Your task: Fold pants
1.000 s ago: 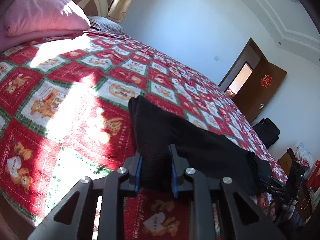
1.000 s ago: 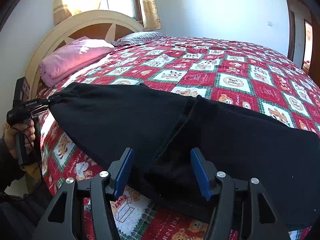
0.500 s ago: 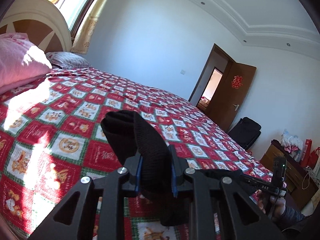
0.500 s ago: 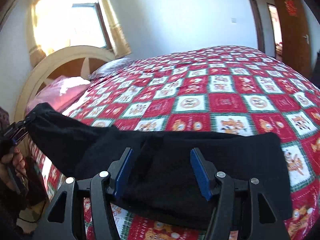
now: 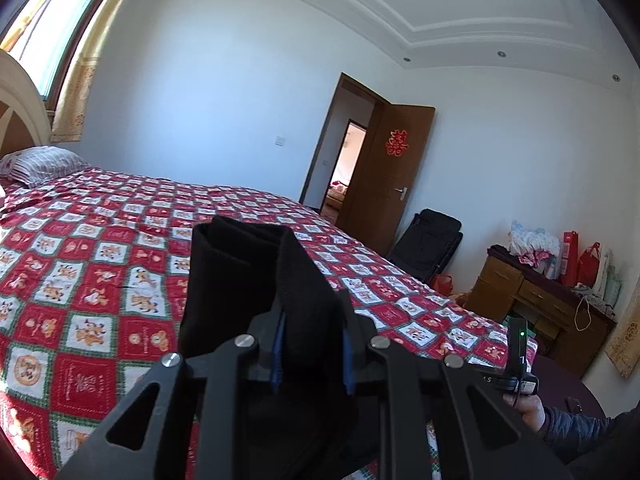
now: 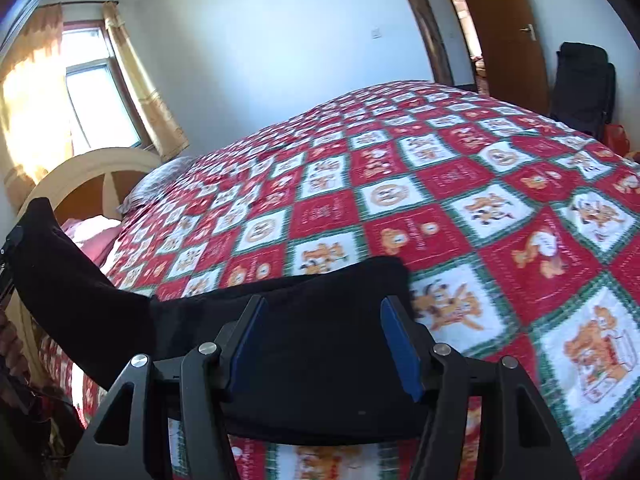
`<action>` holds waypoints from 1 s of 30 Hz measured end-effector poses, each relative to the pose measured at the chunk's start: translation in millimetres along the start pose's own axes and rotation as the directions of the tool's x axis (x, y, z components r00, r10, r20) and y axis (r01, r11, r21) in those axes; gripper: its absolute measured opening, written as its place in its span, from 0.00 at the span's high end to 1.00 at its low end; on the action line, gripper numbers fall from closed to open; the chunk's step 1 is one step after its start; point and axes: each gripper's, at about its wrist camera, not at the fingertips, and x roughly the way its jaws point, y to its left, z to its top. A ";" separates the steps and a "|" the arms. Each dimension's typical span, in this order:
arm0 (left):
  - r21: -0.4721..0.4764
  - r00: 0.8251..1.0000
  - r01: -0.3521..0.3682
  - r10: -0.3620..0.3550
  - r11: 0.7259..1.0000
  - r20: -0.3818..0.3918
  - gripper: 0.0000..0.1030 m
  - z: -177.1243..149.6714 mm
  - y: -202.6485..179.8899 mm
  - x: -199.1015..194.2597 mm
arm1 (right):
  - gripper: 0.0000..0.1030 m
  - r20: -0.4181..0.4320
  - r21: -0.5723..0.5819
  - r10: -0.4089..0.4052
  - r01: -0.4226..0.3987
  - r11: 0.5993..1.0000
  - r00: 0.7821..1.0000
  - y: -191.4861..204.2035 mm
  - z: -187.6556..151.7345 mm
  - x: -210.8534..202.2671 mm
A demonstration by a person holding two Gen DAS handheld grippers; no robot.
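Observation:
Black pants lie over the near edge of a bed with a red, white and green cartoon quilt. My left gripper is shut on one end of the pants and holds it raised above the bed. That raised end shows at the far left of the right wrist view. My right gripper has its blue pads wide apart over the other end of the pants, which lies between them on the quilt. Whether the pads touch the cloth is hidden.
A cream headboard and pillows are at the bed's head below a curtained window. An open brown door, a black bag and a wooden dresser with red bags stand past the bed's foot.
My left gripper has lifted its end of the pants well above the bed and swung toward the door. The pants now drape narrower, and my right gripper has tilted over the other end.

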 end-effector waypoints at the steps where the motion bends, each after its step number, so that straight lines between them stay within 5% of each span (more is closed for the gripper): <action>1: 0.008 1.000 0.020 -0.020 1.000 -0.012 0.78 1.0 -7.2 9.3 | 0.41 0.009 0.012 -0.010 0.010 1.000 1.000 -7.3 1.2 -2.5; 9: 0.067 0.977 0.142 -0.129 0.988 -0.168 0.81 -17.3 -65.8 79.1 | 0.41 0.046 0.110 -0.060 0.054 0.992 0.997 -43.1 9.7 -6.8; 16: 0.072 0.908 0.239 -0.196 0.968 -0.370 0.92 -64.4 -109.2 132.6 | 0.41 0.037 0.157 -0.067 0.060 0.986 0.997 -55.3 9.5 -2.2; 20: 0.042 0.890 0.267 -0.229 0.963 -0.394 0.91 -77.8 -115.0 131.6 | 0.41 0.053 0.129 -0.040 0.033 0.991 0.998 -50.1 9.3 -4.6; 22: 0.069 0.896 0.264 -0.218 0.962 -0.388 0.79 -78.6 -116.2 121.5 | 0.41 0.050 0.114 -0.016 0.010 0.993 0.999 -46.4 9.1 -2.8; 24: 0.096 0.909 0.254 -0.204 0.962 -0.364 0.56 -77.2 -116.0 111.6 | 0.41 0.039 0.103 -0.003 -0.001 0.995 0.999 -42.6 8.1 -0.6; 30: 0.134 0.959 0.085 -0.044 0.987 -0.279 0.36 -80.0 -82.2 78.8 | 0.41 -0.011 0.042 0.181 -0.180 0.983 0.983 -5.2 7.9 2.3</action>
